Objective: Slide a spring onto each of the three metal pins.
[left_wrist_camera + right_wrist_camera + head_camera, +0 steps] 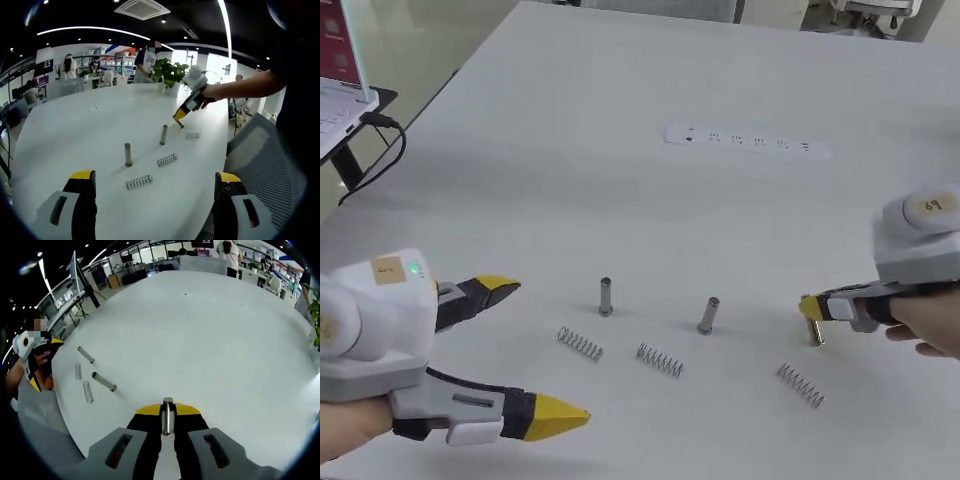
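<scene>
Open-plan office. Big white table w/ a power strip toward the far edge & a laptop at the left edge. The task parts sit in a rough row toward the near edge.

Two pins stand free & upright: left pin & middle pin. The right pin is clamped between the closed jaws of the right gripper, approx upright. Can't tell if its foot touches the table.

Three springs lie flat, none on a pin yet: left spring, middle spring, right spring. Each is just on the near side of its pin.

The left gripper is by the near-left corner, jaws wide apart, holding nothing.

Key relation: the left spring lies just beyond the left gripper's tips, toward the right. Its long axis is flat on the table & slantwise to the gripper's reach, vs. the pins' vertical axes. The right spring is well apart from that gripper.

Prob. next: the left gripper, nearer & the only free one, takes the left spring, tips it on end & lowers it over a pin.
</scene>
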Demonstrator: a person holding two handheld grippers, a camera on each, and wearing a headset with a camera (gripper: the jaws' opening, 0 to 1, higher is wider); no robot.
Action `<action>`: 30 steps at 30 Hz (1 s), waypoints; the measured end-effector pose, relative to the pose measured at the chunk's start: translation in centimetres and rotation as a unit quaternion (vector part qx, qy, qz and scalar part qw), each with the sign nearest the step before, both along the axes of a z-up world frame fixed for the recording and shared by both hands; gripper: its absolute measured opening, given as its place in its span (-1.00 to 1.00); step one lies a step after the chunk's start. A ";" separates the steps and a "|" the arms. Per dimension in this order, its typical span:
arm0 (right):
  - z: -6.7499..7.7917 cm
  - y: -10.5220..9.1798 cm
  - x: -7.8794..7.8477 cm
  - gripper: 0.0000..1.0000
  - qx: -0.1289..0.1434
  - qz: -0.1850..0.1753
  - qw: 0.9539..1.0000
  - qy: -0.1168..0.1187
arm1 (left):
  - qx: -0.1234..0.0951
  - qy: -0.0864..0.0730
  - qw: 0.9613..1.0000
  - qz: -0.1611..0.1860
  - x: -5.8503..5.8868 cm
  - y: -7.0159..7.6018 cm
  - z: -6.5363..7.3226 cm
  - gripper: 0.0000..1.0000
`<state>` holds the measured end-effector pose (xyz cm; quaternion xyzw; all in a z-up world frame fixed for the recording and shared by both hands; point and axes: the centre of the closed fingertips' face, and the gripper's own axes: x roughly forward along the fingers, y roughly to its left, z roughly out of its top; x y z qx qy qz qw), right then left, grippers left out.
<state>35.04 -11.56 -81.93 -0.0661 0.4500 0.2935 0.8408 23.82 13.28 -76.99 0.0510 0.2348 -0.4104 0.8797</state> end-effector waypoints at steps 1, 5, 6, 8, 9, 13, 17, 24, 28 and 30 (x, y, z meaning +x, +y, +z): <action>0.1 0.0 0.0 -0.90 0.001 -0.001 1.000 -0.002 | 0.000 -0.001 1.000 0.000 0.0 0.0 0.0 0.92; 0.3 0.0 0.0 -0.90 0.003 0.000 1.000 -0.012 | 0.000 0.000 1.000 -0.002 0.0 -0.2 0.0 0.92; 0.3 -0.1 0.0 -0.90 0.004 0.000 1.000 -0.014 | 0.001 0.000 1.000 -0.003 0.0 -0.2 0.0 0.92; 0.4 0.0 -0.3 -0.90 0.006 0.002 1.000 -0.018 | 0.001 -0.001 1.000 -0.004 0.0 -0.3 0.1 0.92; 0.5 0.0 -0.3 -0.90 0.008 0.002 1.000 -0.021 | 0.000 -0.001 1.000 -0.004 0.0 -0.3 0.1 0.92; 0.5 -0.1 -0.5 -0.90 0.008 0.004 1.000 -0.025 | 0.002 0.000 1.000 -0.004 0.0 -0.2 0.0 0.92; 0.7 -0.1 -0.4 -0.90 0.008 0.008 0.999 -0.033 | 0.000 -0.001 1.000 -0.004 0.0 -0.4 0.1 0.92; 0.9 -0.1 -0.4 -0.90 0.006 0.013 0.999 -0.044 | -0.002 -0.006 1.000 -0.002 0.0 -0.4 0.2 0.94; 1.0 0.0 -0.5 -0.90 0.007 0.018 0.999 -0.050 | -0.001 -0.004 1.000 0.000 -0.1 -0.2 0.1 0.94; 1.0 0.0 -0.6 -0.90 0.006 0.019 0.999 -0.050 | 0.000 -0.003 1.000 0.001 -0.1 -0.1 0.0 0.94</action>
